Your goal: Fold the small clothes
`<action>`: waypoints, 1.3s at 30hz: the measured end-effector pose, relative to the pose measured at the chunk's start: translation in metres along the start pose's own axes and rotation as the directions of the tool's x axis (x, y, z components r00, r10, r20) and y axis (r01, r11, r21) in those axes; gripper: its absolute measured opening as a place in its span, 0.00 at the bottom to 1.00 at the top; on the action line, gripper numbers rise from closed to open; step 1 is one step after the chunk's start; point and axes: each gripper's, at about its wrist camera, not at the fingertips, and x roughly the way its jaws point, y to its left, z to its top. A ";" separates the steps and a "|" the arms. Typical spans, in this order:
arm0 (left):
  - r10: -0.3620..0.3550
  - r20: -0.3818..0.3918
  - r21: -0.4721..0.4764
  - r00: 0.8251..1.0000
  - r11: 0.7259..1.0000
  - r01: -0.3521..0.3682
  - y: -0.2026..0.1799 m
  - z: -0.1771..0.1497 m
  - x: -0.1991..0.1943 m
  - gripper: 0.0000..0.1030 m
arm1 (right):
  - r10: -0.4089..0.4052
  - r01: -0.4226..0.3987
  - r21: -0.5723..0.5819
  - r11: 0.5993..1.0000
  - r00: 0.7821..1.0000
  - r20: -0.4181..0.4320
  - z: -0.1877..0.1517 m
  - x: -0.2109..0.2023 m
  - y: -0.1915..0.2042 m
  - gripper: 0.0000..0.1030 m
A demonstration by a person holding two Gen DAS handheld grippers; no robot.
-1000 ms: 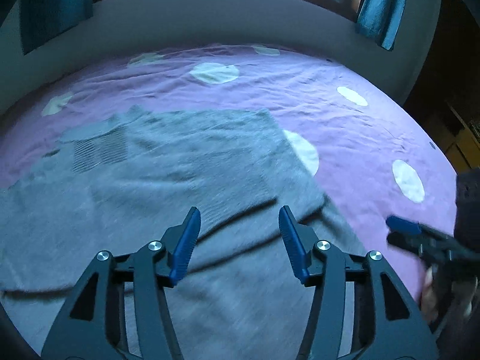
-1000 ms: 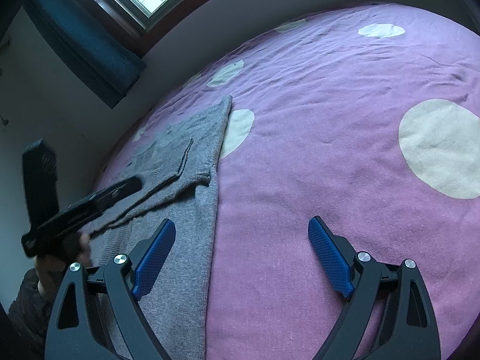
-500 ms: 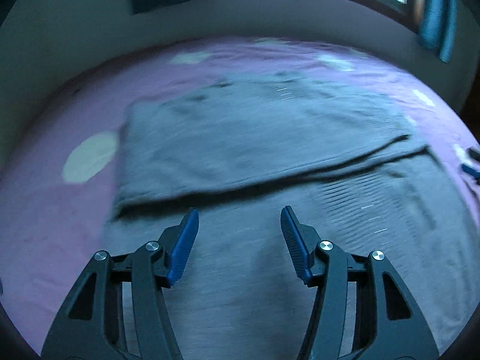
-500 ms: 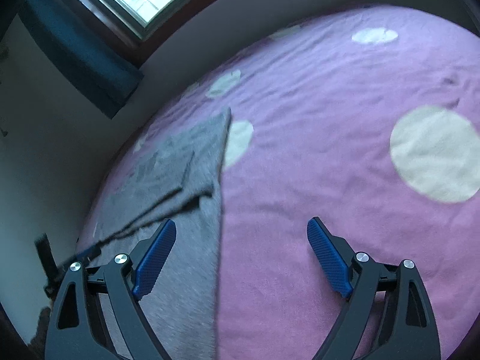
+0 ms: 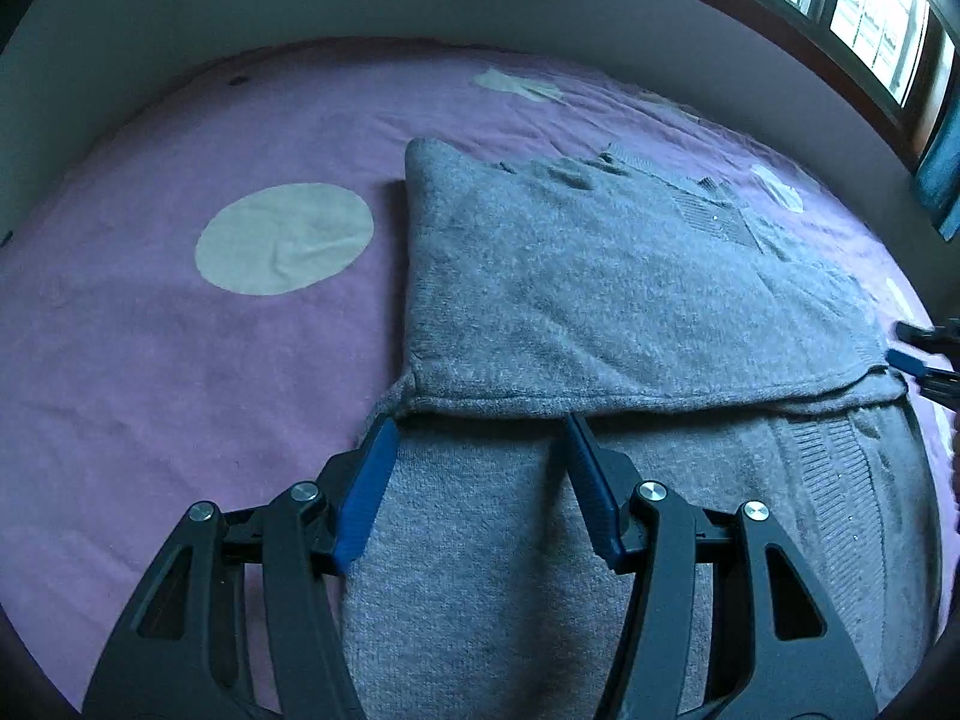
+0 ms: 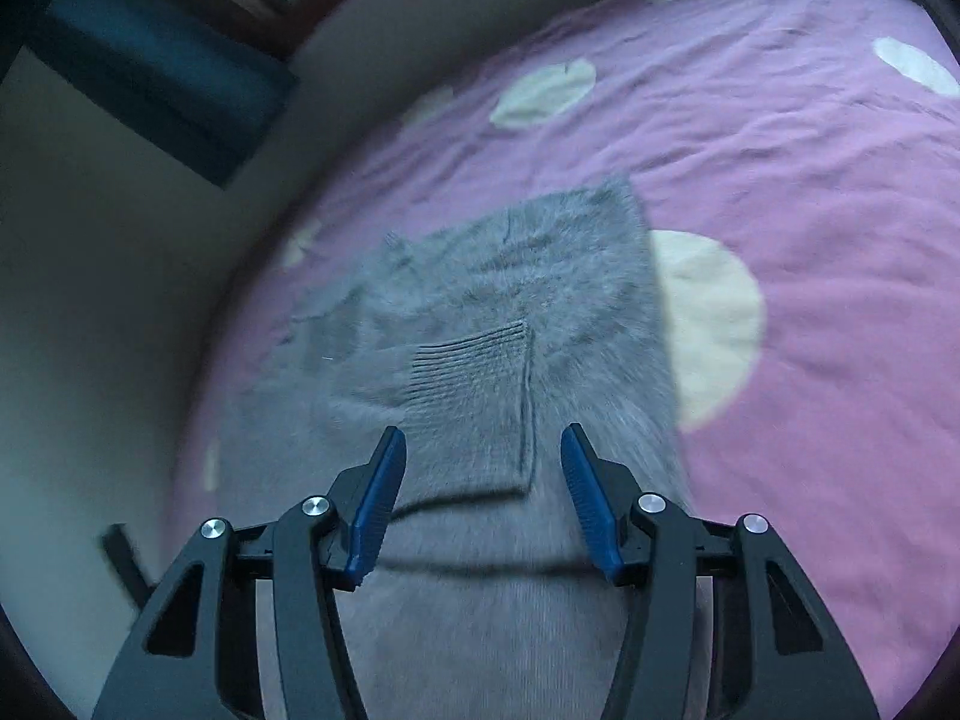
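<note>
A grey knit sweater [image 5: 600, 300] lies on the purple bedspread [image 5: 180, 360], partly folded, with an upper layer lying over a lower one. My left gripper [image 5: 480, 426] is open and empty, its blue fingertips just at the folded edge near the sweater's left corner. My right gripper [image 6: 480, 438] is open and empty, low over the sweater [image 6: 510, 312], its tips either side of a ribbed sleeve cuff [image 6: 480, 372]. The right gripper's tip also shows at the far right of the left wrist view [image 5: 918, 360].
The bedspread has pale round spots [image 5: 285, 238] [image 6: 708, 324]. A grey wall [image 5: 240, 0] and a window with blue curtains [image 5: 942, 180] border the bed's far side. A dark bar-shaped object [image 6: 126, 564] shows at the left of the right wrist view.
Both grippers swung left over the sweater. The left one moved to the folded edge's left corner. The right one came from the bare bedspread to above the ribbed cuff and narrowed its opening.
</note>
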 end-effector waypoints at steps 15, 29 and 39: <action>-0.031 0.006 -0.034 0.999 0.999 0.031 0.007 0.000 0.003 0.54 | 0.027 -0.027 0.002 1.000 0.999 0.028 -0.021 -0.005 -0.010 0.06; -0.017 0.007 -0.018 1.000 1.000 0.017 0.004 -0.001 0.003 0.54 | -0.060 0.066 -0.054 0.996 0.992 0.110 -0.032 -0.038 -0.011 0.11; -0.154 0.036 -0.039 0.987 0.987 0.155 0.012 -0.010 -0.025 0.55 | -0.219 0.233 -0.051 0.971 0.956 0.197 -0.056 -0.088 -0.058 0.27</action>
